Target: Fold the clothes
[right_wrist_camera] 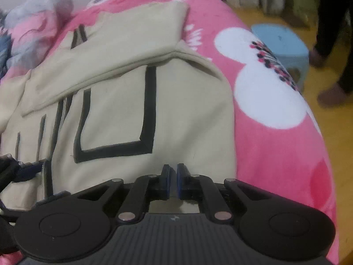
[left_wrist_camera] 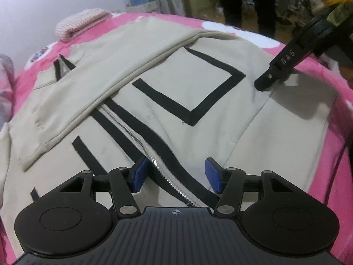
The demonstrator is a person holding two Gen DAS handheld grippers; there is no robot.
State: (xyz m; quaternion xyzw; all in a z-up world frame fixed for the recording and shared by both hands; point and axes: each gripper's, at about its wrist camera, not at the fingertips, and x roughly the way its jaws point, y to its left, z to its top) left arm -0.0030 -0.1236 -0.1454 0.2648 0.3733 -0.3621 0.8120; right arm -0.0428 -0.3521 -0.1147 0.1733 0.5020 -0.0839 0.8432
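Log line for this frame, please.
jacket: one sleeve folded across | left gripper: open above zipper | right gripper: shut, at jacket edge

Beside my jacket, the person is cut off above the legs by the top edge. My right gripper hides the jacket's hem beneath it. The right view is blurred; the stool past the jacket lacks detail.

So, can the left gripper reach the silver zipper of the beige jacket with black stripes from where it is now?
Probably yes. The left gripper is open right above the silver zipper of the beige jacket, and nothing lies between them.
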